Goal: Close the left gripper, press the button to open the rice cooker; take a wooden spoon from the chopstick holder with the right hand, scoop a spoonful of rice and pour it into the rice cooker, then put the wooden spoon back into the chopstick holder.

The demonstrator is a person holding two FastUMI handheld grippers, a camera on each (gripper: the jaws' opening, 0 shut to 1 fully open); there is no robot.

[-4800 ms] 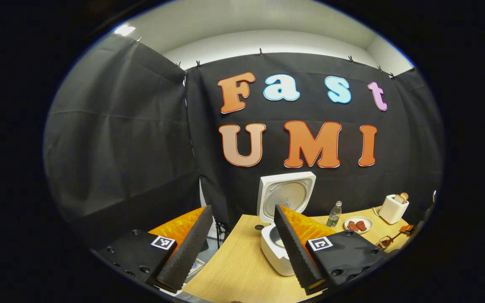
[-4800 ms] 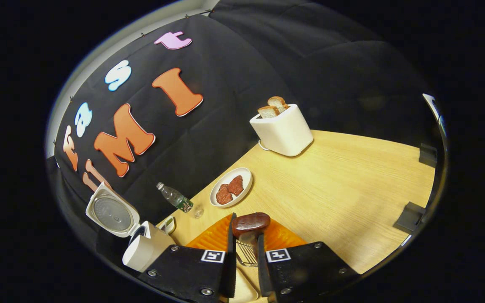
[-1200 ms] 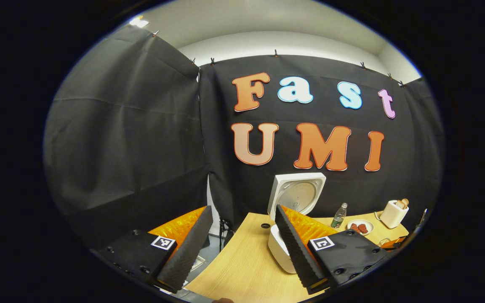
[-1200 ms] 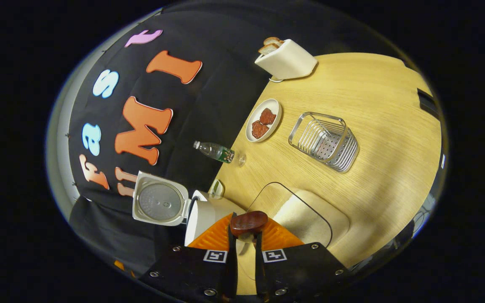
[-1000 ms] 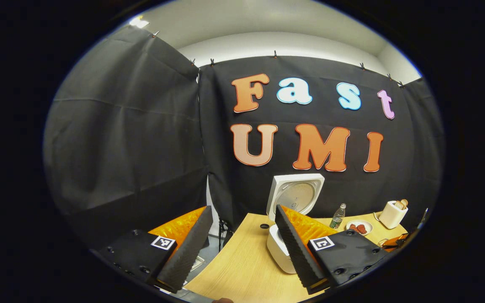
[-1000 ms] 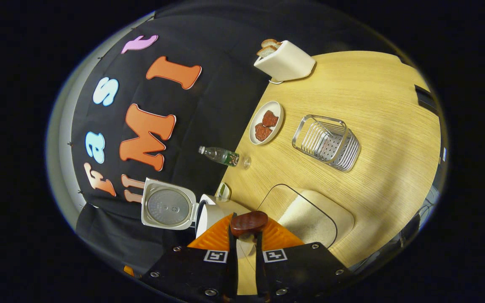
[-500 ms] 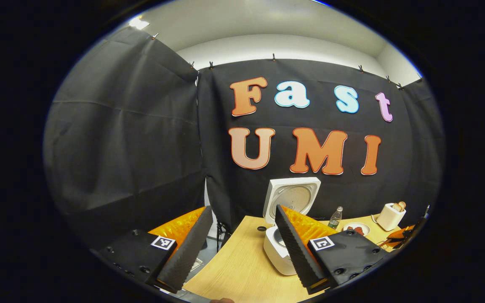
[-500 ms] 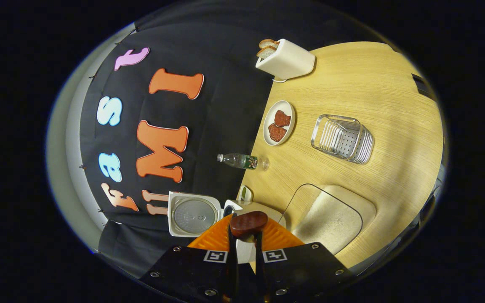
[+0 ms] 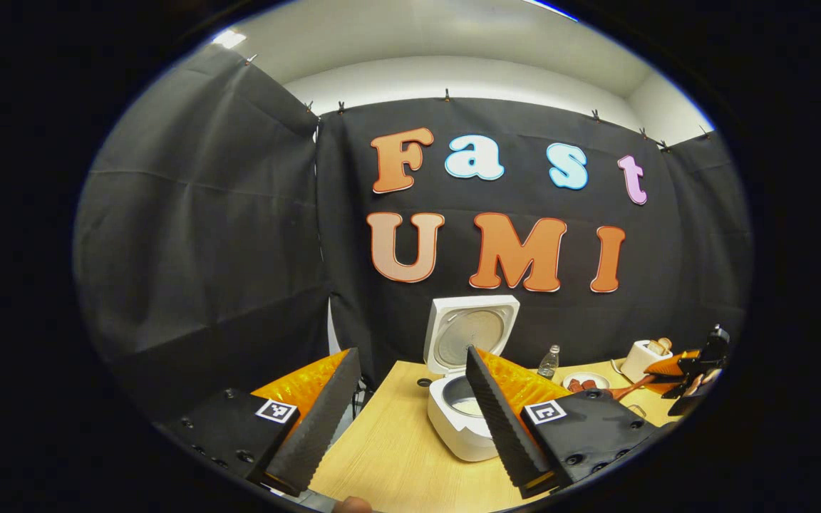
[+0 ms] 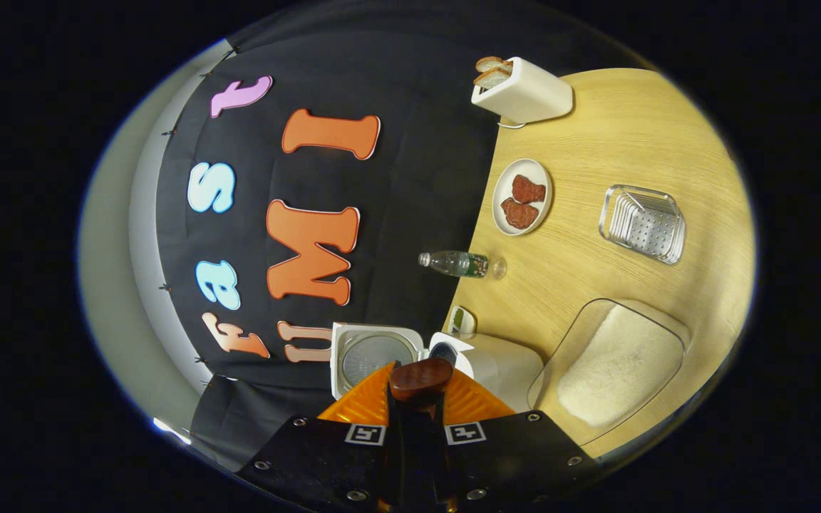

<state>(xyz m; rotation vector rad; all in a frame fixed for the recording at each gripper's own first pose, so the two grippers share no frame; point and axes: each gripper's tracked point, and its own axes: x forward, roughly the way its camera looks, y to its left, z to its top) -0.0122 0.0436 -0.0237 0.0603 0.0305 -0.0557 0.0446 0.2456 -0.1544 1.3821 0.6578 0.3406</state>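
Note:
The white rice cooker (image 9: 453, 434) stands on the wooden table (image 9: 396, 463) with its lid (image 9: 469, 333) raised. My left gripper (image 9: 410, 353) is open and held back from it, with nothing between its fingers. My right gripper (image 10: 416, 392) is shut on the dark wooden spoon (image 10: 421, 380) and is rolled onto its side, right over the rice cooker (image 10: 503, 367) and its lid (image 10: 375, 356). In the left gripper view the right gripper (image 9: 688, 363) shows at the far right, its wooden spoon (image 9: 624, 388) reaching toward the cooker. The metal chopstick holder (image 10: 644, 224) stands apart.
A clear container of rice (image 10: 617, 370) lies next to the cooker. A plate with brown pieces (image 10: 522, 196), a water bottle (image 10: 462, 263) and a white toaster with bread (image 10: 521, 89) line the wall side of the table (image 10: 631, 128).
My right gripper has rolled further over and carried the spoon from above the rice container to the cooker. It has come into the left gripper view at the right edge.

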